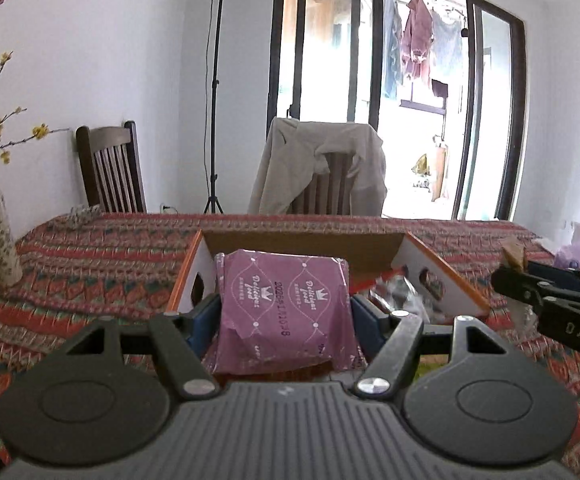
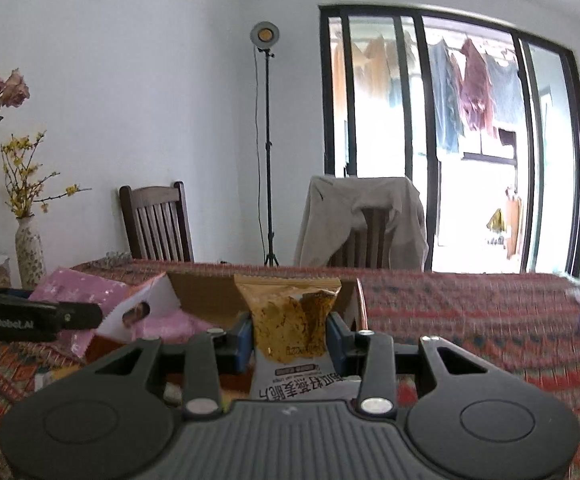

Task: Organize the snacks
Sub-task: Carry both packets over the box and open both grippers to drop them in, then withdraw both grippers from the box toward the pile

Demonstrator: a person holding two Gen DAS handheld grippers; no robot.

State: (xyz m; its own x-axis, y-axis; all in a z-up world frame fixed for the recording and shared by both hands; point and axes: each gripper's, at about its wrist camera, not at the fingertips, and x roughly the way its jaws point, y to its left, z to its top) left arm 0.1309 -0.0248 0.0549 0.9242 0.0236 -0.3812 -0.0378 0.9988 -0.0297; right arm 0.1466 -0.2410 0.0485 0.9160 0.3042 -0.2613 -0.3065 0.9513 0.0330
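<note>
A table [image 1: 90,248] draped in a red patterned cloth was seen beneath both tools. An open cardboard box [image 1: 301,246] stood on it directly ahead of the left gripper [image 1: 286,312], with more wrapped snacks [image 1: 397,294] lying inside to that gripper's right. A purple snack packet [image 1: 286,308] was clamped between the left gripper's blue pads, held just over the box's near edge. The right gripper [image 2: 290,334] was closed on a yellow-brown crisp packet [image 2: 290,320], held upright in front of the same box [image 2: 194,292], its far wall behind the packet.
</note>
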